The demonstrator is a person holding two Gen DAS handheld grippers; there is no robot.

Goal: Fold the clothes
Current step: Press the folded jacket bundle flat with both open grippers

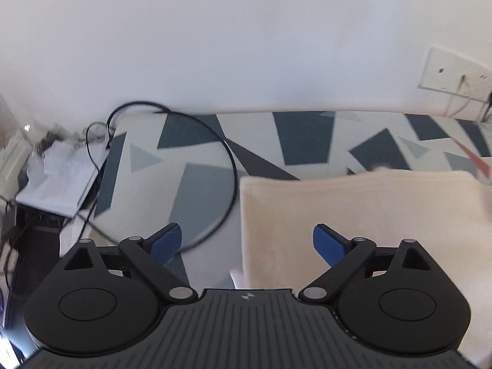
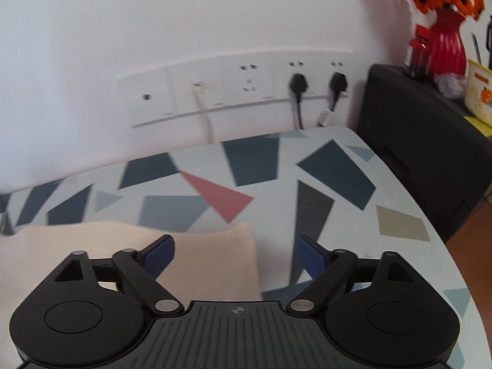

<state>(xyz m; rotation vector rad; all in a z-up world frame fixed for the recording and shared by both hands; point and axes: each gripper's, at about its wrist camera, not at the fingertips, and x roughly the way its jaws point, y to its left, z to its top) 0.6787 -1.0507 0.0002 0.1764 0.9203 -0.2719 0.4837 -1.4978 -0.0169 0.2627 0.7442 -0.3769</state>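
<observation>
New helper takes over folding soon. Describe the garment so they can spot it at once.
Start at the table with the geometric-patterned cloth against the white wall. The cream folded garment lies flat on it, below both open grippers. It is the only plain, pale, soft thing there; the black cable loops beside it.

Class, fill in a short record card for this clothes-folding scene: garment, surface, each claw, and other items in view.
garment: cream cloth, folded, lying flat
surface: table with a geometric-patterned cover
left claw: open, holding nothing, above the cloth's left edge
right claw: open, holding nothing, above the cloth's right edge
cable: black cable looped on the table left of the cloth
wall: socket strip, two black plugs in
</observation>
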